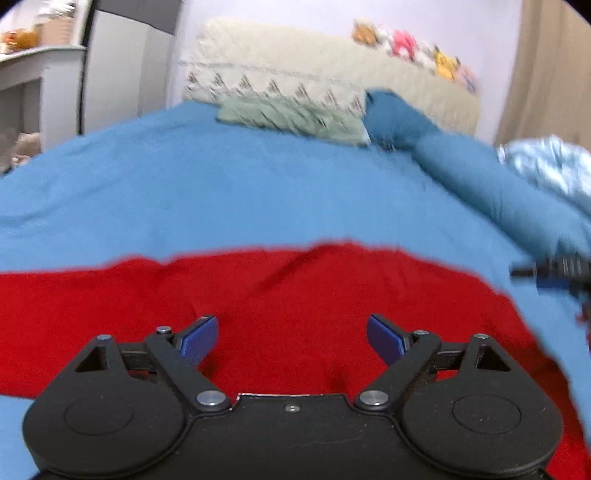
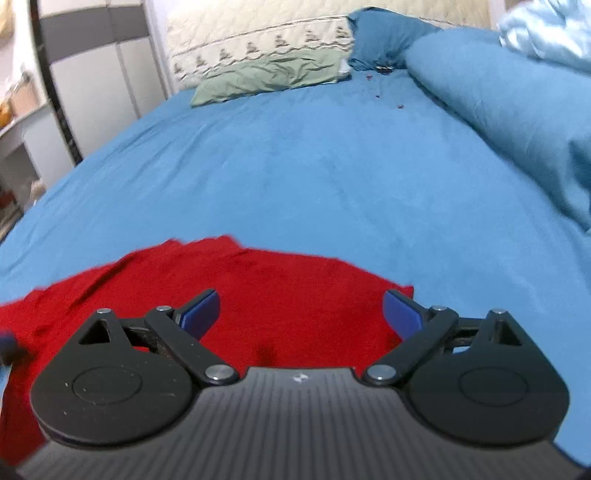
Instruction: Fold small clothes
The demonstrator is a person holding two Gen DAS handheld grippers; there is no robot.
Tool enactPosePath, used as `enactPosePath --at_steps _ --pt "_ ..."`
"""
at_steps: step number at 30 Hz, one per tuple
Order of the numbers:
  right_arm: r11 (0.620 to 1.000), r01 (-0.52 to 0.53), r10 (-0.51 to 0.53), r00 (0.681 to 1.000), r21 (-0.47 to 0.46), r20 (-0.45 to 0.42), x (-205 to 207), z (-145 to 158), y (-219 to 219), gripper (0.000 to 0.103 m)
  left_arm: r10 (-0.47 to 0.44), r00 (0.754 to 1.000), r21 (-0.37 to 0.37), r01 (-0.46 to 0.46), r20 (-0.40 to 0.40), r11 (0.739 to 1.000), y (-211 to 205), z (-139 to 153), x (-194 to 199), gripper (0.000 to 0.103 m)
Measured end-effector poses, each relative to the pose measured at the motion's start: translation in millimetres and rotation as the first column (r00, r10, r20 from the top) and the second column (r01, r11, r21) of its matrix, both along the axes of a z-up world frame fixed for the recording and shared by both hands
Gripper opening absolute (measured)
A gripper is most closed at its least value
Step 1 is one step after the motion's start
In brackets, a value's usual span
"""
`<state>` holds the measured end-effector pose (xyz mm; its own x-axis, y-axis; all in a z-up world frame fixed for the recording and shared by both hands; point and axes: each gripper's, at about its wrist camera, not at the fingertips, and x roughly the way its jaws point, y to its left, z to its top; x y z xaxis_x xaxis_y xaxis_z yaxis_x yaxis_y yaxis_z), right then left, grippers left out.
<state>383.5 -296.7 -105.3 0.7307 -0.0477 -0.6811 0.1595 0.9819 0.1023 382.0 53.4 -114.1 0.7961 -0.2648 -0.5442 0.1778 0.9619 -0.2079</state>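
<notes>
The left hand-held gripper (image 1: 291, 338) is spread wide, released, its blue pads (image 1: 199, 338) gripping nothing. It hangs over the red garment (image 1: 288, 295), which fills the gap between the pads and runs on toward 12 o'clock. Whether the pads touch the cloth cannot be told. The garment lies flat on the bed (image 1: 221, 192), a soft, matte knit with a few shallow creases, stretching from 9 o'clock across to 3 o'clock in the left wrist view.

The right hand-held gripper (image 2: 301, 314) is likewise wide open and empty-handed, blue pads (image 2: 402, 314) well apart. The garment (image 2: 280, 291) lies under and between them, its far edge curving just past the tips at 12 o'clock, and its corner sits just beside the right pad at 1 o'clock. More of the cloth spreads toward 9 o'clock, wrinkled there. The right gripper's dark tip also shows at 3 o'clock in the left wrist view, blurred.

Beyond the garment the smooth blue sheet (image 2: 332, 166) runs on. At 2 o'clock a rolled blue duvet (image 2: 498, 96) lies along the bed, with shiny pale-blue fabric (image 2: 546, 29) behind it. At 12 o'clock lies a crumpled green pillow (image 2: 269, 75), and behind it a cream quilted headboard cover (image 2: 258, 33) with a row of dark triangles. Plush toys (image 1: 413, 48) line its top.
</notes>
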Motion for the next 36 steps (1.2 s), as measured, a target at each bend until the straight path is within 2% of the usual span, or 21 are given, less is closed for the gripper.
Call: enactPosePath --at_steps 2,3,5,8,10,12,15,18,20,22,23,29,32,34,35,36 --pt "0.999 -0.031 0.031 1.0 -0.019 0.002 -12 17 21 0.103 0.044 0.999 -0.024 -0.043 0.024 0.999 17 22 -8 0.095" --pt "0.999 -0.038 0.039 0.999 -0.019 0.005 -18 25 32 0.103 0.075 0.996 -0.038 -0.074 0.037 0.997 29 33 -13 0.101" --pt "0.998 -0.057 0.057 0.998 0.001 0.001 -26 38 55 0.103 0.148 0.987 -0.076 -0.143 0.065 0.987 55 49 -24 0.103" --pt "0.995 -0.088 0.089 0.996 0.035 -0.025 -31 48 86 0.103 0.251 0.966 -0.143 -0.24 0.065 0.96 106 61 -39 0.103" --pt "0.992 -0.122 0.123 0.992 0.044 -0.021 -28 51 108 0.103 0.332 0.942 -0.159 -0.321 0.047 0.934 142 58 -48 0.103" --pt "0.988 -0.147 0.148 0.989 0.04 -0.021 -26 53 129 0.103 0.44 0.898 -0.161 -0.434 -0.001 0.886 180 48 -55 0.103" --pt "0.982 -0.183 0.185 0.983 0.049 -0.021 -16 50 155 0.103 0.583 0.806 -0.199 -0.591 -0.106 0.781 240 27 -62 0.103" --pt "0.976 -0.213 0.215 0.976 0.046 -0.028 -10 41 180 0.103 0.67 0.721 -0.217 -0.692 -0.175 0.688 293 4 -70 0.101" --pt "0.973 -0.227 0.228 0.973 0.047 -0.037 -4 33 193 0.103 0.702 0.679 -0.201 -0.734 -0.215 0.649 319 -9 -73 0.099" --pt "0.97 -0.238 0.241 0.97 0.056 -0.046 2 23 205 0.103 0.708 0.664 -0.201 -0.748 -0.241 0.633 336 -18 -71 0.088" --pt "0.968 -0.242 0.245 0.968 0.061 -0.051 4 19 210 0.103 0.706 0.661 -0.202 -0.75 -0.253 0.63 343 -24 -68 0.086" --pt "0.965 -0.249 0.255 0.964 0.077 -0.076 11 -5 224 0.103 0.705 0.667 -0.206 -0.745 -0.24 0.635 360 -41 -39 0.064" --pt "0.966 -0.248 0.254 0.964 0.08 -0.078 14 -12 224 0.103 0.718 0.654 -0.211 -0.756 -0.236 0.619 364 -47 -30 0.04" --pt "0.966 -0.244 0.25 0.965 0.084 -0.076 15 -14 222 0.103 0.728 0.639 -0.22 -0.769 -0.248 0.6 369 -51 -26 0.009" --pt "0.966 -0.242 0.249 0.966 0.085 -0.075 15 -15 221 0.103 0.732 0.632 -0.231 -0.775 -0.255 0.588 370 -52 -25 0.004" --pt "0.967 -0.239 0.246 0.966 0.086 -0.075 14 -16 220 0.103 0.734 0.627 -0.249 -0.778 -0.261 0.576 372 -52 -26 0.004"
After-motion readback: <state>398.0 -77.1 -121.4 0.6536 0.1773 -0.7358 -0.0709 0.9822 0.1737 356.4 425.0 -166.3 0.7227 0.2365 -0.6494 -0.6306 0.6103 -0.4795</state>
